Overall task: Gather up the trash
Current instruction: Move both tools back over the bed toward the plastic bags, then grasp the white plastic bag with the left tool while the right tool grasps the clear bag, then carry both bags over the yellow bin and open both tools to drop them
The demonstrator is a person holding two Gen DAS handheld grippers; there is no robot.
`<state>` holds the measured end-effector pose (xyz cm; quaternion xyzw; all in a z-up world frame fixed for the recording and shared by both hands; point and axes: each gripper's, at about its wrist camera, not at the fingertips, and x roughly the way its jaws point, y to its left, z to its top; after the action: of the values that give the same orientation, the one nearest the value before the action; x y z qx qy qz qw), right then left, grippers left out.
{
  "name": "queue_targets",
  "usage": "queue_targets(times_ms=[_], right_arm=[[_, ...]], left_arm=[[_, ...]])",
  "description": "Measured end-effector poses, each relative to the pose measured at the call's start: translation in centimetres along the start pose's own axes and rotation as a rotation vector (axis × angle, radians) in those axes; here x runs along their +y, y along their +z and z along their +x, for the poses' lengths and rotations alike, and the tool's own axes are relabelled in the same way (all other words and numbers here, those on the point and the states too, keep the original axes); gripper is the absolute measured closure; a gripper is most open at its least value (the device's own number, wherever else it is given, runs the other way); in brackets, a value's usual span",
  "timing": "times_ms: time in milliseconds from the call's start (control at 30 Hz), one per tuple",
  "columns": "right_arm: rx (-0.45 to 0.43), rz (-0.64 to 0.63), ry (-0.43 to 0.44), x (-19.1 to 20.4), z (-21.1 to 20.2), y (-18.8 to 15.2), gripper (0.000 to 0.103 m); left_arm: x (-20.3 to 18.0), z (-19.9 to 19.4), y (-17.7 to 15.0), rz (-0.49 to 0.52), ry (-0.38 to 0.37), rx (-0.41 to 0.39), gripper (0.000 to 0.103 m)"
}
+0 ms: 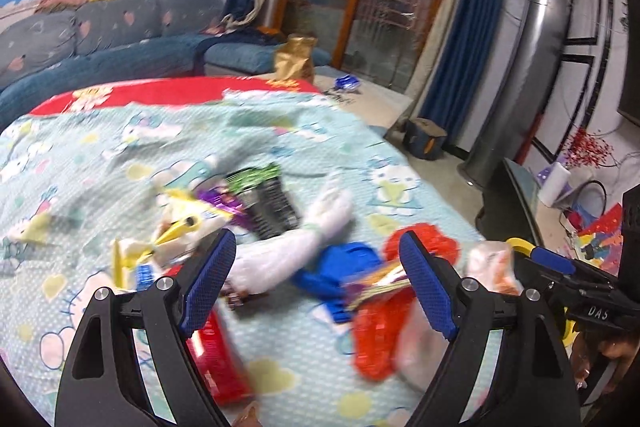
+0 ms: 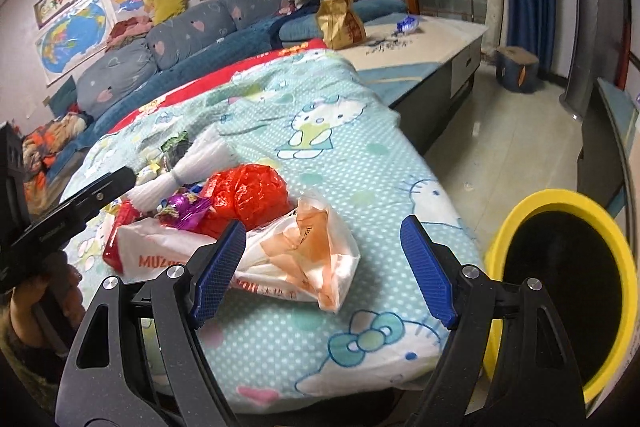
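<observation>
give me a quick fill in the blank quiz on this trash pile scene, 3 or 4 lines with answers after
1. The bin standing beside the bed has a rim coloured ____.
2. The crumpled plastic bag lying behind the white and orange bag is coloured ____.
3. The jaws of the right gripper stand ____, with nothing held between them.
4. The trash lies on a blanket printed with cartoon ____.

Missing words: yellow; red; open; cats
</observation>
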<state>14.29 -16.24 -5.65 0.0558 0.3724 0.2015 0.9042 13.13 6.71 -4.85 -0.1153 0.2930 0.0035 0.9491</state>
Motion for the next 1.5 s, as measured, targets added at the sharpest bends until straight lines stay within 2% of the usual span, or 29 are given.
queue_targets(times_ms=[133, 233, 267, 300, 367, 400, 433, 533, 700, 1067, 1500], right_arm=[[0.044, 0.031, 0.021, -0.5, 2.0, 0.2, 0.033], [0.076, 0.056, 0.05, -0.7, 3.0, -0.1, 0.044], [0.085, 0.066, 0.064, -0.8, 3.2, -0.2, 0.05], [0.088, 0.068, 0.072, -0.8, 3.3, -0.3, 0.059], [0.089, 0.048, 0.079, -0.5, 3.2, -0.4, 0.065], [0.086, 0.042, 0.076, -0.5, 3.2, -0.4, 0.075], [0.084, 0.038, 0.073, -0.4, 3.0, -0.5, 0.079], [0.083, 0.027, 0.079, -0.3, 2.7, -0.6, 0.086], [0.06, 0.009, 0.088, -0.2, 1.4, -0.6, 0.091], [-0.029, -0.004, 0.096, -1.2, -2.8, 0.6, 0.094], [-0.129, 0.018, 0.045, -2.8, -6.4, 1.7, 0.094]], left_arm=[[1.6, 0.6, -0.1, -0.032, 0.008, 0.028, 0.034], [2.5, 1.1, -0.3, -0.063, 0.002, 0.056, 0.051], [2.4, 1.3, -0.4, -0.063, 0.003, 0.061, 0.059], [2.3, 1.6, -0.6, -0.059, 0.009, 0.072, 0.062], [2.2, 1.8, -0.9, -0.056, 0.008, 0.084, 0.077], [2.1, 2.0, -1.0, -0.053, 0.009, 0.09, 0.081], [2.0, 2.0, -1.1, -0.048, 0.01, 0.095, 0.089], [1.6, 2.1, -1.4, -0.04, 0.002, 0.101, 0.096], [1.2, 0.9, -1.0, -0.038, -0.018, 0.053, 0.097], [-0.3, -2.9, 1.0, -0.027, -0.087, -0.056, 0.098], [-3.2, -5.0, 1.8, 0.018, -0.165, -0.102, 0.098]])
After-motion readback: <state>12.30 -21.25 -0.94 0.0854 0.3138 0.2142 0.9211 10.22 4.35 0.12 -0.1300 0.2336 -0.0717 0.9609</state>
